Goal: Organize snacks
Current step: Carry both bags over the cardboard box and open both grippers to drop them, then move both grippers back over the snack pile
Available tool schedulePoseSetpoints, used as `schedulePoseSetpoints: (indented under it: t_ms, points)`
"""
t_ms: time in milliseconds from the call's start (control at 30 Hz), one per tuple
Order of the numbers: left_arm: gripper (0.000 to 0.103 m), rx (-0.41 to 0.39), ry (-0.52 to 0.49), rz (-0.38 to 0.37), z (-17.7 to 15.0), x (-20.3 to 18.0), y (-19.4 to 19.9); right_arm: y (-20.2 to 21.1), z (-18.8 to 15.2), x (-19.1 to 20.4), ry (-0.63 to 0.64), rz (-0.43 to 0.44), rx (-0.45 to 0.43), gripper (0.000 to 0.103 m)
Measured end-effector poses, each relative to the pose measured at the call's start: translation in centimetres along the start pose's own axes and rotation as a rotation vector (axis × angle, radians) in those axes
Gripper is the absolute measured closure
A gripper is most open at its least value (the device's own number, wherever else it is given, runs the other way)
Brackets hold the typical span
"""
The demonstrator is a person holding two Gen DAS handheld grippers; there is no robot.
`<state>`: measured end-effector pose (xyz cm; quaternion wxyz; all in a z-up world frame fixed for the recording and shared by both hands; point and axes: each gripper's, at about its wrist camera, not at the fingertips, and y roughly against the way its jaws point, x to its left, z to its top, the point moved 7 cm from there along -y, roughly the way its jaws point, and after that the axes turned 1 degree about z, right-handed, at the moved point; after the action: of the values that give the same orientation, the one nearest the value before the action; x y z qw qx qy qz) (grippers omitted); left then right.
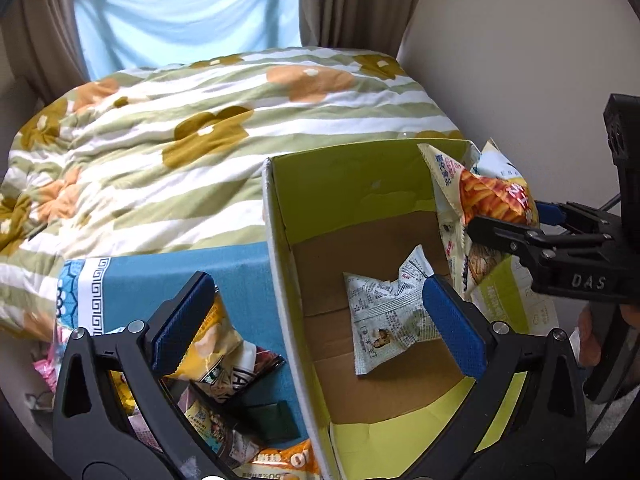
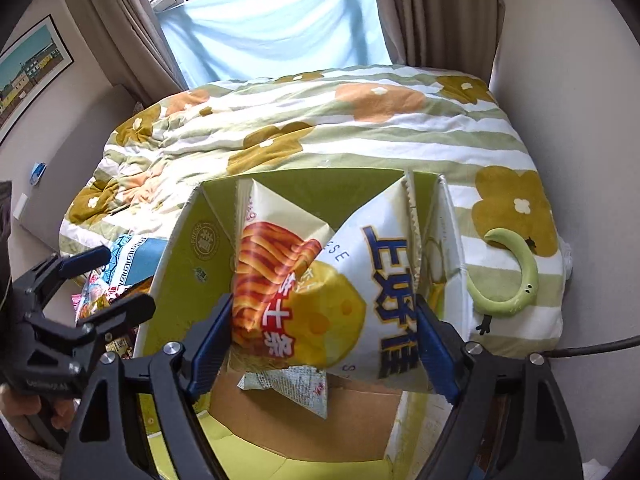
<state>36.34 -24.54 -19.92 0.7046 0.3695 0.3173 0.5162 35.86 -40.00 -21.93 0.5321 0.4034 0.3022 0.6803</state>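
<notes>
A green cardboard box (image 1: 280, 216) stands open on the bed, its brown floor bare except for a white printed snack packet (image 1: 384, 312). My left gripper (image 1: 318, 324) is open wide and empty, straddling the box's left wall, with one finger over the loose snack pile (image 1: 212, 360). My right gripper (image 2: 324, 344) is over the box's right side, its pads pressing on a puffy cheese-stick bag (image 2: 320, 280), white with blue lettering and orange sticks. That bag (image 1: 492, 196) hangs tilted against the box's right wall. The white packet (image 2: 288, 384) lies under it.
Several snack bags lie on a blue patterned surface (image 1: 240, 272) left of the box. A floral striped quilt (image 1: 200, 120) covers the bed behind. A green crescent-shaped object (image 2: 516, 280) rests on the quilt to the right. A wall (image 1: 520, 60) stands close on the right.
</notes>
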Motion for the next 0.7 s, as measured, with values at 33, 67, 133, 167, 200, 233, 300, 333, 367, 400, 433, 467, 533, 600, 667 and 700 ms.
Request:
schedulePoseSetpoints:
  t_ms: [33,67,133,167,200,233,300,333,367,400,433,467,533,600,667,700]
  points:
    - [0.0,0.002,0.002,0.006,-0.2,0.2,0.1,-0.4,0.4,0.0,-0.005,0.001,-0.007,0.023]
    - [0.0,0.006,0.005,0.013,-0.3,0.4,0.1,-0.9,0.7,-0.1,-0.001,-0.006,-0.016,0.023]
    - [0.0,0.011,0.013,0.017,-0.7,0.7,0.1,-1.7,1.1,-0.2,0.006,-0.02,-0.025,0.023]
    - [0.0,0.013,0.018,0.018,-0.8,0.9,0.1,-2.0,1.2,-0.2,0.007,-0.016,-0.036,0.021]
    - [0.0,0.013,0.02,0.02,-0.9,1.0,0.2,-2.2,1.2,-0.3,0.002,-0.014,-0.049,0.02]
    - [0.0,0.012,0.022,0.022,-1.1,1.0,0.3,-2.2,1.1,-0.4,-0.007,-0.016,-0.059,0.013]
    - [0.0,0.008,0.026,0.025,-1.2,1.0,0.5,-1.8,0.8,-0.5,-0.022,-0.007,-0.064,0.006]
    - [0.0,0.007,0.027,0.025,-1.2,0.9,0.6,-1.5,0.7,-0.4,-0.027,0.001,-0.069,0.005]
    - [0.0,0.006,0.027,0.024,-1.2,0.8,0.8,-1.1,0.5,-0.4,-0.031,0.003,-0.076,0.005]
    - [0.0,0.004,0.027,0.025,-1.2,0.7,0.8,-0.7,0.3,-0.4,-0.029,-0.001,-0.077,0.005]
    - [0.0,0.002,0.027,0.023,-1.2,0.5,1.0,-0.3,0.0,-0.4,-0.021,-0.012,-0.075,0.005]
    - [0.0,-0.001,0.026,0.022,-1.3,0.4,1.2,0.0,-0.3,-0.4,-0.01,-0.022,-0.072,0.005]
    - [0.0,-0.012,0.028,0.023,-1.6,0.1,2.0,0.9,-0.9,-0.3,0.005,-0.035,-0.072,0.005]
    - [0.0,-0.026,0.029,0.025,-1.9,-0.2,3.0,1.8,-1.4,-0.2,0.007,-0.028,-0.076,0.005]
    - [0.0,-0.04,0.033,0.03,-2.3,-0.3,4.2,2.7,-1.8,-0.3,0.008,-0.021,-0.083,0.005]
    - [0.0,-0.046,0.035,0.035,-2.6,-0.3,4.8,3.3,-2.1,-0.1,0.011,-0.02,-0.087,0.005]
